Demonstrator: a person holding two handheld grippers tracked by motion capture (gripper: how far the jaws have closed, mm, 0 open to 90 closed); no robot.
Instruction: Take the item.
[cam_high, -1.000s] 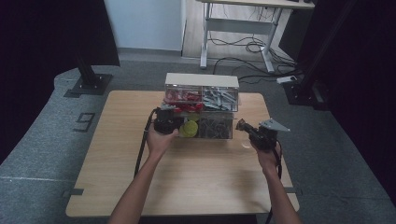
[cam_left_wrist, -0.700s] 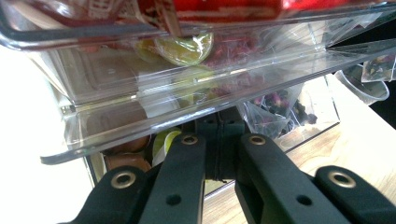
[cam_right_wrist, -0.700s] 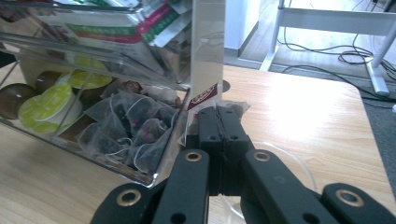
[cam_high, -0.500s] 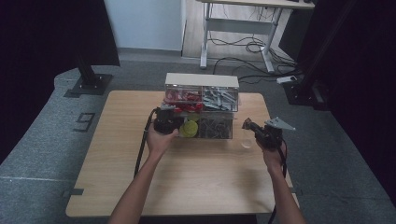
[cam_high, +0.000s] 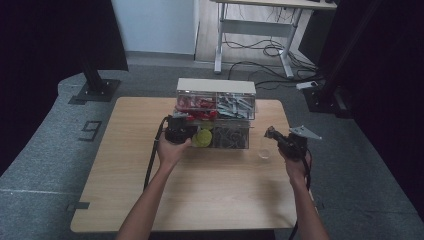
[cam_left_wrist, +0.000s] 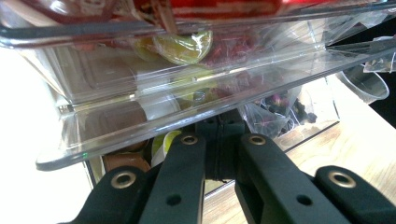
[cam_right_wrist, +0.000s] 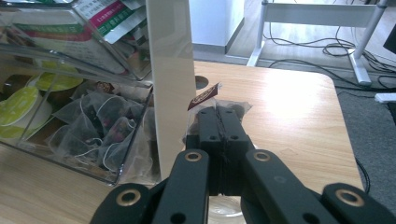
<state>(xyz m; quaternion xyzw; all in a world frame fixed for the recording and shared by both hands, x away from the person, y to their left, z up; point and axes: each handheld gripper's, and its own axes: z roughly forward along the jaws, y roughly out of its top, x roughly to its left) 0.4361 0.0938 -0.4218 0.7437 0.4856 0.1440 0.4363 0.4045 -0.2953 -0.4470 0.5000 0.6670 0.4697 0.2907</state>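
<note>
Right gripper view showed the right gripper (cam_right_wrist: 219, 122) with its jaws pressed together on a tea bag (cam_right_wrist: 211, 103), pinched by its clear pouch, its red tag poking up. Just left of it stood the white side wall of a clear organizer box (cam_right_wrist: 170, 70), with more pyramid tea bags (cam_right_wrist: 100, 126) behind its front. Below the jaws sat a clear cup (cam_high: 265, 148) on the wooden table (cam_high: 200, 190), which lay bare to the right edge and across its near half. At the box's left front, the left gripper (cam_left_wrist: 218, 140) had its jaws closed flat under a pulled-out clear drawer (cam_left_wrist: 154, 126), holding nothing visible.
</note>
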